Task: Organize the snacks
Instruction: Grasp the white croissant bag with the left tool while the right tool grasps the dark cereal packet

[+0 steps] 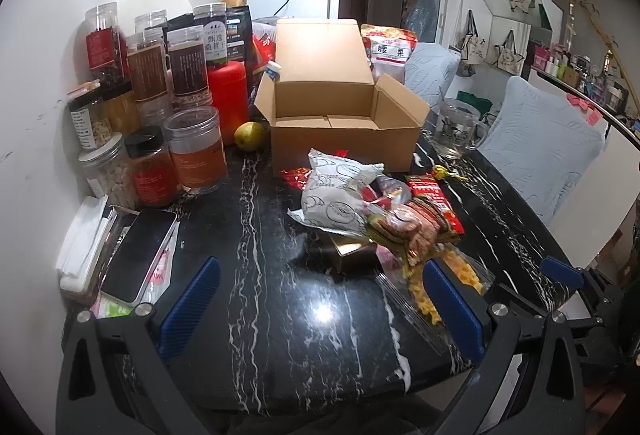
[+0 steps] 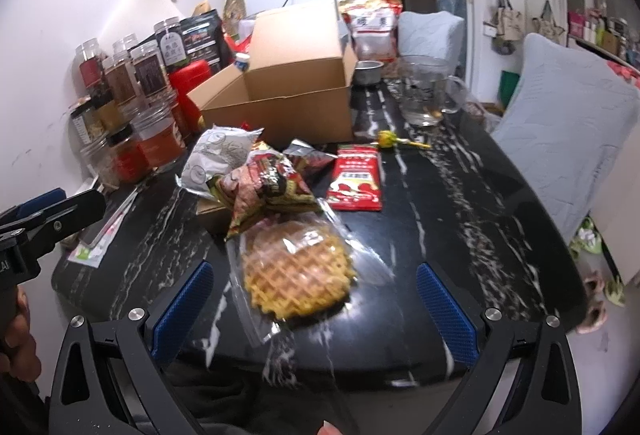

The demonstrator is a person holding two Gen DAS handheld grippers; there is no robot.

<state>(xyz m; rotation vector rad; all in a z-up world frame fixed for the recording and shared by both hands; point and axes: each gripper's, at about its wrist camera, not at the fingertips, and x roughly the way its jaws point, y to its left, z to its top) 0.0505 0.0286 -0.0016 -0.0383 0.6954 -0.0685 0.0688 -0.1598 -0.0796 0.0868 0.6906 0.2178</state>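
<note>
An open, empty cardboard box (image 1: 340, 119) stands mid-table; it also shows in the right wrist view (image 2: 280, 103). In front of it lies a snack pile: a white wrapped bun (image 1: 340, 195), a brown-red packet (image 2: 264, 191), a red packet (image 2: 356, 175), a lollipop (image 2: 388, 139) and a bagged waffle (image 2: 296, 271). My left gripper (image 1: 320, 299) is open and empty above the table's near edge, left of the pile. My right gripper (image 2: 312, 299) is open, its fingers either side of the waffle bag without touching it.
Several jars and tins (image 1: 160, 107) crowd the left wall. A phone (image 1: 136, 255) lies on a stack at the near left. A glass mug (image 1: 456, 131) stands right of the box, a cashew bag (image 1: 388, 51) behind it. Padded chairs (image 1: 544, 155) line the right side.
</note>
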